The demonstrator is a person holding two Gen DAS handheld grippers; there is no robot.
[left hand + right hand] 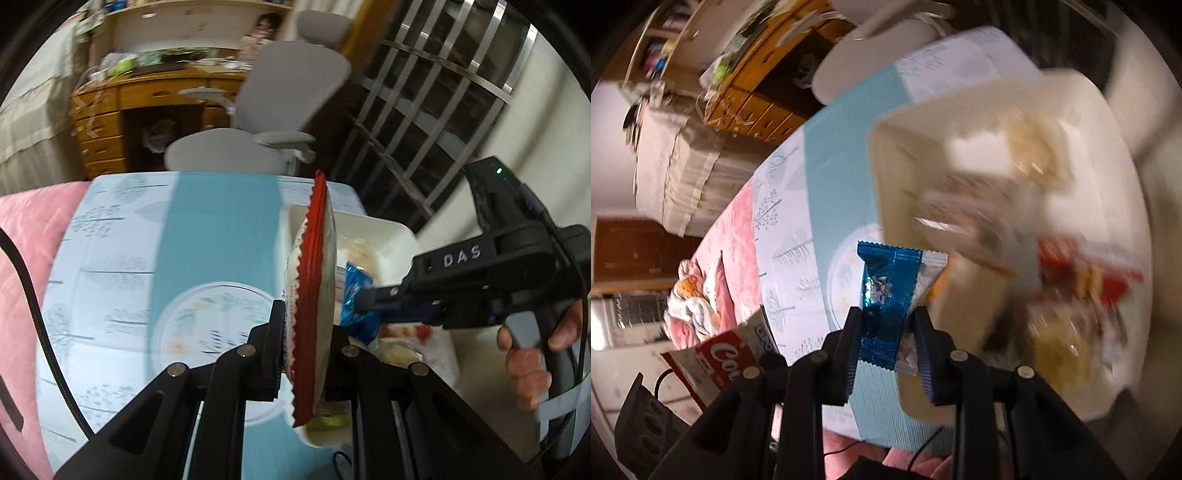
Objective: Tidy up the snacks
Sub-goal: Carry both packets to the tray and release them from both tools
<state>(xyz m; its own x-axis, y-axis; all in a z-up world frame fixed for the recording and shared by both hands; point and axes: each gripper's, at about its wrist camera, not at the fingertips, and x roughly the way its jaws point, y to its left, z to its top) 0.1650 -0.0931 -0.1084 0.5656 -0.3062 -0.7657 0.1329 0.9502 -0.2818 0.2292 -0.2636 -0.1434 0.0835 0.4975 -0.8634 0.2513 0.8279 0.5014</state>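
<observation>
Behind the patterned desk (pixel 122 258) stand a grey chair (pixel 280 103) and wooden drawers. Left gripper (pixel 306 332) jaws pinch a red-edged snack bag (pixel 314 295) edge-on, above the white bin (pixel 388 229). Right gripper (pixel 886 332) jaws clamp a shiny blue wrapper (pixel 890 280), upright, left of the bin.

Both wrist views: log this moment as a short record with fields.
left gripper: shut on a red-edged snack packet, held edge-on
right gripper: shut on a blue foil packet
bin: white container on the table, more snacks inside
table: patterned cloth with teal stripe
background: grey office chair, wooden desk
</observation>
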